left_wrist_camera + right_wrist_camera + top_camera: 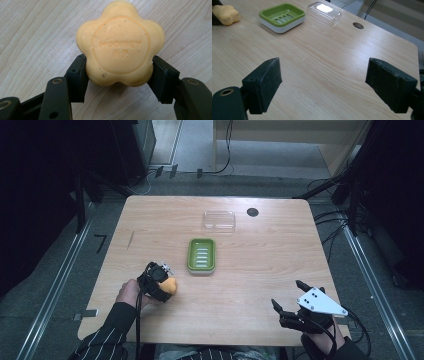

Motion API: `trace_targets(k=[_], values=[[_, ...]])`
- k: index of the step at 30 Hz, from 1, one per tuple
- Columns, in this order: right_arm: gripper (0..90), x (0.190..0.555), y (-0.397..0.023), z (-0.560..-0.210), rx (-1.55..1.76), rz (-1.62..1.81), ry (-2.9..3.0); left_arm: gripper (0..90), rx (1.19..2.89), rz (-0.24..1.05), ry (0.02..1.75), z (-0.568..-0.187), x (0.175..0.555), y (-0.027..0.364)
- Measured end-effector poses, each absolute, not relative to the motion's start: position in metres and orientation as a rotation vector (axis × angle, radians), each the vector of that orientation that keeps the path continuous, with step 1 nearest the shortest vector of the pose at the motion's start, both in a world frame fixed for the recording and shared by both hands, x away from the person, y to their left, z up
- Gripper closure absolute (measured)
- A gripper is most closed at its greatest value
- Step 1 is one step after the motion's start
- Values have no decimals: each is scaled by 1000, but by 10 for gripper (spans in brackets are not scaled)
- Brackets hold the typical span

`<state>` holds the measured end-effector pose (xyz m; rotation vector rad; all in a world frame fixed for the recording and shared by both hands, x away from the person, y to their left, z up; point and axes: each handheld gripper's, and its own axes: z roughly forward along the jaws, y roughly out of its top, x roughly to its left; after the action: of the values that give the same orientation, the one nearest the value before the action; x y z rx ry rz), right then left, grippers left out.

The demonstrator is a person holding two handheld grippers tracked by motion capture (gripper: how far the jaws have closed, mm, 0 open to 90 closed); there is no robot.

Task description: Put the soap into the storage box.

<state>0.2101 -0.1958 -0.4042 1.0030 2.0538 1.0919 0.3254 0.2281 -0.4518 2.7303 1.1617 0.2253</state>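
The pale orange flower-shaped soap bar (120,45), with 5 rounded lobes and embossed lettering, lies flat on the light wooden table (30,37).

On the table (250,285), the soap dish (201,255) is placed near the middle. Behind it and slightly to the right, apart from it, the lid (219,220) is laid, with the round hole (252,212) just right of the lid. The soap (170,286) is found in front of the dish and to its left, between the jaws of the left gripper (161,281). The right gripper (287,297) is held well apart, over the front right corner.
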Motion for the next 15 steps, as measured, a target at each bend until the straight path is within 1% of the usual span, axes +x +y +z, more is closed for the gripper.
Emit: trace_targets(k=[15], values=[[136, 210, -196, -404, 1007, 1094, 2050, 397, 2704, 262, 1178, -449, 323, 229]])
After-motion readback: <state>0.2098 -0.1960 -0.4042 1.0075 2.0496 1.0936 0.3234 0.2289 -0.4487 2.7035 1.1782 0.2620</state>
